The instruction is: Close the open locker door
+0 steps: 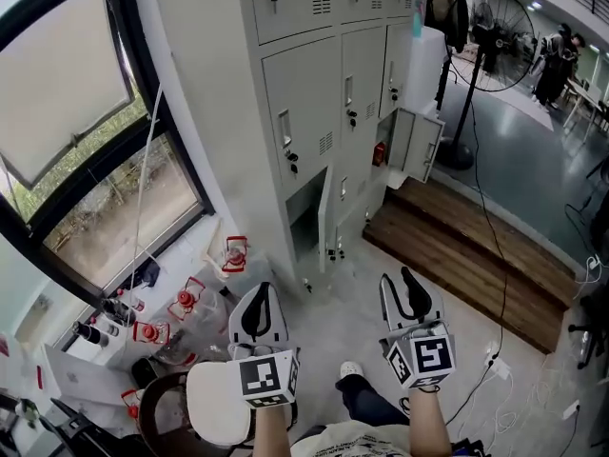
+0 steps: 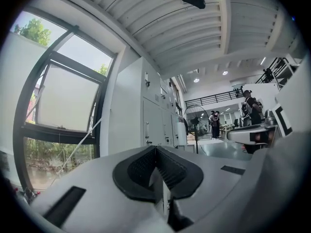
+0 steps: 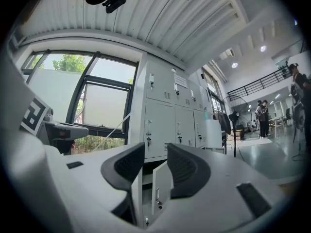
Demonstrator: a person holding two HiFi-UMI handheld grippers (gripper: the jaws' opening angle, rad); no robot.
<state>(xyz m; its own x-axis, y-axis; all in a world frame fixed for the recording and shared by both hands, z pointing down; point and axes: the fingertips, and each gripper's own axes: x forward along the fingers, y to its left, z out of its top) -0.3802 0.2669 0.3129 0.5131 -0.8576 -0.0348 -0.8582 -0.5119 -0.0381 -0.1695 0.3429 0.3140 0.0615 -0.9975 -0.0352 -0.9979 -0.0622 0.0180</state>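
1. firstly, writing and marks: each gripper carries a cube with black-and-white square markers, left marker cube (image 1: 266,377) and right marker cube (image 1: 422,358); small labels on the lockers are too small to read
2. left gripper (image 2: 156,152): jaws pressed together, nothing between them, pointing level toward the lockers
3. right gripper (image 3: 155,161): jaws well apart and holding nothing; the lockers show through the gap, well beyond the tips
4. open locker door (image 1: 324,219): grey, bottom row of the locker bank (image 1: 304,112), swung outward into the room, just ahead of both grippers and apart from them
5. second open door (image 1: 422,146): further right along the same bank, in the row above, with a red object (image 1: 380,153) inside its compartment
6. floor (image 1: 352,322): pale speckled grey near the lockers, glossy grey further right
7. wooden platform (image 1: 476,255): dark planks, lying on the floor to the right of the bank
8. pedestal fan (image 1: 495,41): black, upright beyond the platform, its cable (image 1: 490,227) trailing across the planks
9. window (image 1: 86,131): black-framed, left of the lockers, greenery outside
10. red-capped containers (image 1: 235,253): clustered on the floor below the window
11. ceiling: white, ribbed
12. people (image 1: 557,60): standing far off at the right
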